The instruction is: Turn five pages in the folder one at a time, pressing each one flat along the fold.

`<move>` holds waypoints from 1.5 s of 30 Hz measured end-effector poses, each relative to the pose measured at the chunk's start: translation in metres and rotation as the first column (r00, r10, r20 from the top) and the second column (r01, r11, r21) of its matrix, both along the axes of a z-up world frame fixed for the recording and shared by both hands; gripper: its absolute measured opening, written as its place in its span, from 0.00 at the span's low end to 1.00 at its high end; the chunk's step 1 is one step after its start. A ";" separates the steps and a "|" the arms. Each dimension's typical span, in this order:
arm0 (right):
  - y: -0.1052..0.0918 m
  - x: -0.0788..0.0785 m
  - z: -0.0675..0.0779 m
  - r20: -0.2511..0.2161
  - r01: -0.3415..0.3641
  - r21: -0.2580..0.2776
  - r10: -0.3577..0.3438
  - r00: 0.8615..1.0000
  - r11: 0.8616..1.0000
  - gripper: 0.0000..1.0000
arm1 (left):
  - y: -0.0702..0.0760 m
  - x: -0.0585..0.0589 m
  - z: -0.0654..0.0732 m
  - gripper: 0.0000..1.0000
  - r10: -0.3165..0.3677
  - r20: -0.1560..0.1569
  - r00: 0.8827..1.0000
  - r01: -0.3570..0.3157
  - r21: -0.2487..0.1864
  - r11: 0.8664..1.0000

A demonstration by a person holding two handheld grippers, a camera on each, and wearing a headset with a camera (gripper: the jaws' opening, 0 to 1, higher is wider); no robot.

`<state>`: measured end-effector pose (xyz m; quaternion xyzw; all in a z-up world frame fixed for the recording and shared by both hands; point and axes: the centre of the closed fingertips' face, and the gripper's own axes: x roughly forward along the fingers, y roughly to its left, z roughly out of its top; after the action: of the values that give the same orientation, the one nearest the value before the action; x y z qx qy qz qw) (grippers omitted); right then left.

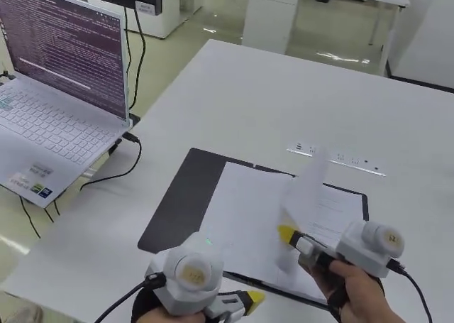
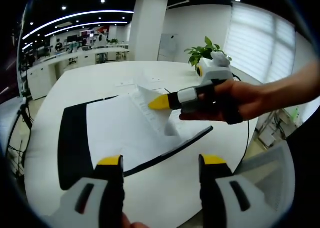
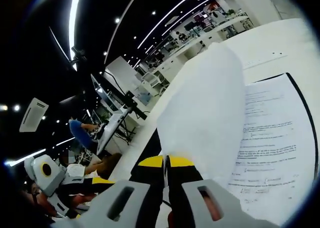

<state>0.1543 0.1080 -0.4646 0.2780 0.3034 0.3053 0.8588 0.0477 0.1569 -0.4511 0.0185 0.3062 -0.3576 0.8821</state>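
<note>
jaws tight on page [image 3: 205, 107], right gripper [image 3: 166, 164]

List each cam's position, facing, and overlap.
Head view: on the headset, looking down at the folder and laptop; both grippers and a hand show.
Left gripper view: on the left gripper, facing across the folder at the right gripper pinching the page; own jaws open.
Right gripper view: along its shut jaws, up the lifted page; left gripper at lower left.
Shared: all see page and folder.
</note>
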 end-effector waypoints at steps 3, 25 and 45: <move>0.014 0.001 -0.002 -0.004 -0.020 0.006 0.020 1.000 1.000 0.00 | 0.001 0.000 0.001 0.60 -0.005 0.005 1.000 0.005 0.009 1.000; 0.070 0.016 -0.029 -0.083 -0.069 0.079 0.075 0.994 0.995 0.00 | 0.021 0.002 -0.005 0.61 0.061 -0.022 0.998 -0.060 0.024 0.998; 0.097 0.017 -0.072 -0.165 -0.120 0.068 0.130 0.978 0.990 0.00 | 0.025 0.003 -0.015 0.60 0.062 -0.057 0.996 -0.061 0.029 0.998</move>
<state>0.1712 0.2049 -0.5364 0.3081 0.3829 0.3425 0.8007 0.0506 0.1819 -0.4657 0.0106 0.3369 -0.3265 0.8831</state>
